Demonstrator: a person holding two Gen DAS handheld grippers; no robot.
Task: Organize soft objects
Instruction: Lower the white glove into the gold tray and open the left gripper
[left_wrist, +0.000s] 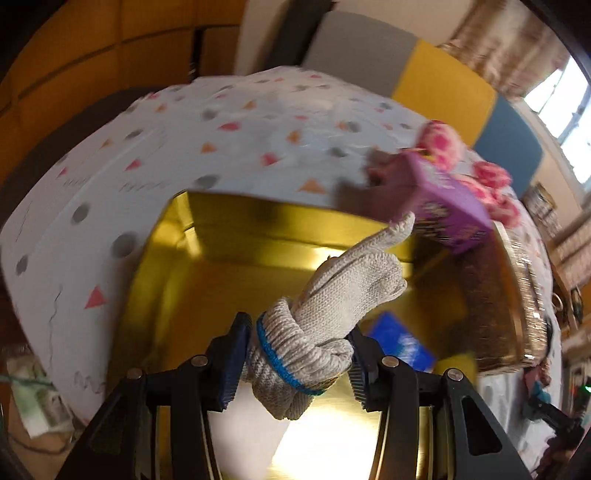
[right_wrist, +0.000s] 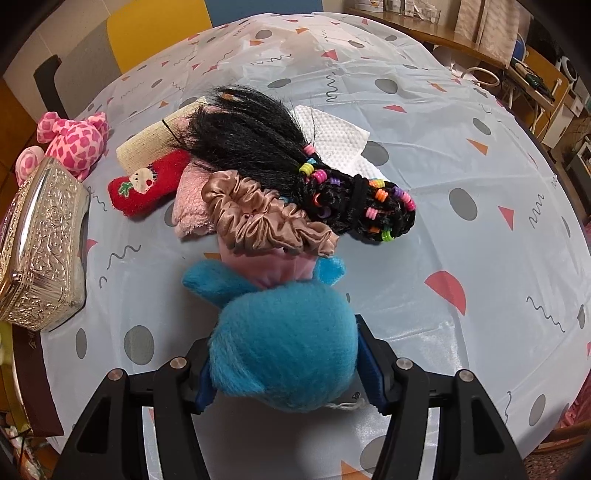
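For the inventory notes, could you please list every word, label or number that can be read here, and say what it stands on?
No text reads clearly in either view.
Purple box: printed lettering, too blurred to read.
Blue card in the gold tin: pale print, too blurred to read.
Red sock: only a cartoon cat face and a berry, no words.
Silver box: embossed floral pattern, no lettering visible.
Glove and blue plush: no readable label.
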